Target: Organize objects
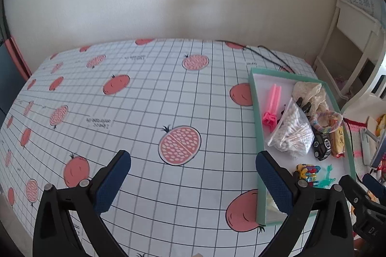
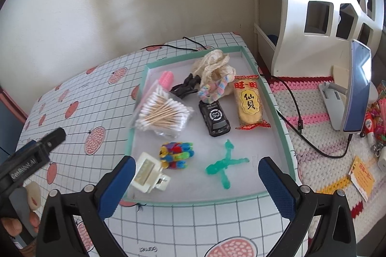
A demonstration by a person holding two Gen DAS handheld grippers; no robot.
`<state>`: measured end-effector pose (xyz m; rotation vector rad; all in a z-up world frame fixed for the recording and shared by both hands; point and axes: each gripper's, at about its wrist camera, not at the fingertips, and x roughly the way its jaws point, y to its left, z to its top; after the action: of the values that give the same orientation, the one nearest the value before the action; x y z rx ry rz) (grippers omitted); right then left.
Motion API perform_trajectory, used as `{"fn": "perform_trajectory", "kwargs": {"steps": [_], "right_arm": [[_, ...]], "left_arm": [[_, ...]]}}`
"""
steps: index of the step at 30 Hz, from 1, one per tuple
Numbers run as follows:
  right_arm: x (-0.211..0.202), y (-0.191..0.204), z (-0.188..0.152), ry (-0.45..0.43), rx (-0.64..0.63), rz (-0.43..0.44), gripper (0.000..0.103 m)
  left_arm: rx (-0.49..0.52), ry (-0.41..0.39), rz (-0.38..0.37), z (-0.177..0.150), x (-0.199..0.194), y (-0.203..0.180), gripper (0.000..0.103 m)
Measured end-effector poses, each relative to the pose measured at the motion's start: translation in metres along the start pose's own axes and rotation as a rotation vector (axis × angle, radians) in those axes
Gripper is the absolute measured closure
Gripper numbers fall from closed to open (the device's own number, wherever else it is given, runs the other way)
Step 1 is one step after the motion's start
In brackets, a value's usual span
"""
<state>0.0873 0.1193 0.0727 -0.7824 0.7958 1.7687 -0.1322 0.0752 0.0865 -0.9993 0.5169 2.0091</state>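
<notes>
Small items gathered in the teal tray (image 2: pixel 277 98); both claws spread wide, empty.

Right claw (image 2: pixel 196 181) hovering just short of green figure (image 2: pixel 223 164) and white clip (image 2: pixel 149 172); left claw (image 1: pixel 193 181) over bare tablecloth (image 1: pixel 144 100), tray off to its right. Fits either sorting about to start or just finished.

Clip (image 1: pixel 271 205) half behind fingers (image 1: pixel 275 181)

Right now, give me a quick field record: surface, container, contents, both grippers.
surface: table with grid and fruit print cloth
container: teal-rimmed tray
contents: cotton swab bag, toy car, rice cracker packet, green figure, white clip, colourful links
left gripper: open, empty
right gripper: open, empty, facing tray
</notes>
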Motion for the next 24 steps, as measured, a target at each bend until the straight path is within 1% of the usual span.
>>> {"fn": "perform_trajectory", "kwargs": {"steps": [4, 8, 12, 17, 21, 24], "right_arm": [[-0.014, 0.011, -0.01, -0.014, -0.022, -0.004, 0.0], [-0.026, 0.022, -0.022, -0.023, -0.046, -0.001, 0.0], [-0.037, 0.032, -0.036, -0.034, -0.071, -0.014, 0.0], [-0.046, 0.045, -0.056, -0.05, -0.09, -0.023, 0.0], [-0.046, 0.051, -0.075, -0.05, -0.109, -0.033, 0.0], [-0.042, 0.051, -0.09, -0.043, -0.095, -0.021, 0.0]], "left_arm": [[-0.012, -0.053, 0.006, -0.001, -0.023, 0.014, 0.0], [-0.034, -0.092, 0.015, -0.012, -0.043, 0.028, 0.0], [-0.04, -0.098, -0.003, -0.027, -0.055, 0.042, 0.0], [-0.067, -0.107, 0.0, -0.048, -0.067, 0.062, 0.0], [-0.052, -0.108, -0.016, -0.068, -0.072, 0.069, 0.0], [-0.04, -0.105, -0.012, -0.086, -0.073, 0.071, 0.0]]}}
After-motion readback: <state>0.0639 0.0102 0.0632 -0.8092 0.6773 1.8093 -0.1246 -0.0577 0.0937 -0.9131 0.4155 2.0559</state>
